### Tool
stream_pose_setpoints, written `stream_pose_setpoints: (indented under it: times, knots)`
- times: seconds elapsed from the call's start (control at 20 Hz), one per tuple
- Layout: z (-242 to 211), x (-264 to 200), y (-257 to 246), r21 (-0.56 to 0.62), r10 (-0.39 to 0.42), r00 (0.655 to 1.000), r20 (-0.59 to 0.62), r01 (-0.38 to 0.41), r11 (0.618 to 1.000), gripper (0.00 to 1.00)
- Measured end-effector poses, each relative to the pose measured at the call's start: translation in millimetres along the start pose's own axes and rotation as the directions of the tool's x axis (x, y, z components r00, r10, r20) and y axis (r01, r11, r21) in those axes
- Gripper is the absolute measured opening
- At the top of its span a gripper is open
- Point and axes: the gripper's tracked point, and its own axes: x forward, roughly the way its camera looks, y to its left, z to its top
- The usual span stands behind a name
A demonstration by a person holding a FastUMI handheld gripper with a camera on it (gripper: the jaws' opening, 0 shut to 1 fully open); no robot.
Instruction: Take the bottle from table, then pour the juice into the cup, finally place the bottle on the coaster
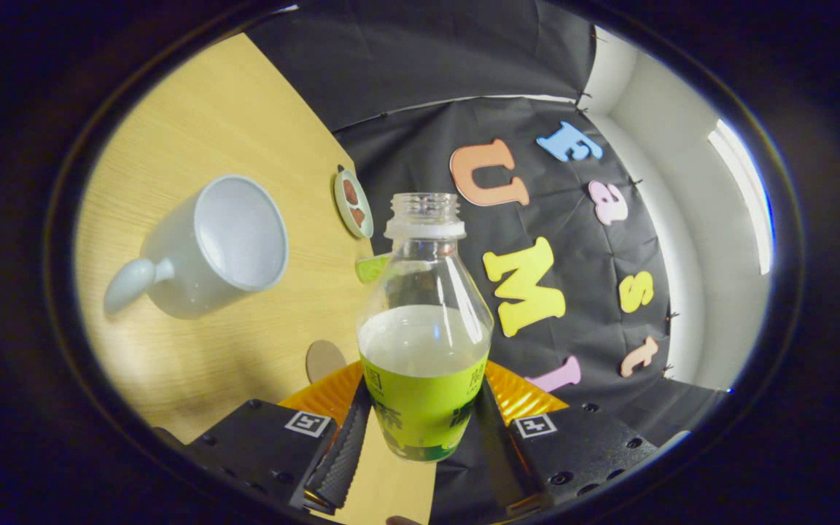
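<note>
Grip: gripper (420,430) fingers clamp bottle (424,343), uncapped.
Cup (205,248): well apart from bottle.
Risk: juice likely spills short if tipped here.

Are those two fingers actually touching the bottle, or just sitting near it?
Touching. In the gripper view both fingers press against the label on opposite sides of the bottle, with no gap on either side, so the gripper is clamped on it.
</note>
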Motion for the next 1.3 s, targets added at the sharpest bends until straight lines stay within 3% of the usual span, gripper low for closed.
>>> stream_pose_setpoints:
  times: [0.55,1.3]
  knots:
    - [6,1,-10,-0.279,-0.036,0.999,0.025,0.041,0.959,0.77]
    - [21,6,-29,-0.432,-0.073,0.996,0.042,0.084,0.898,0.76]
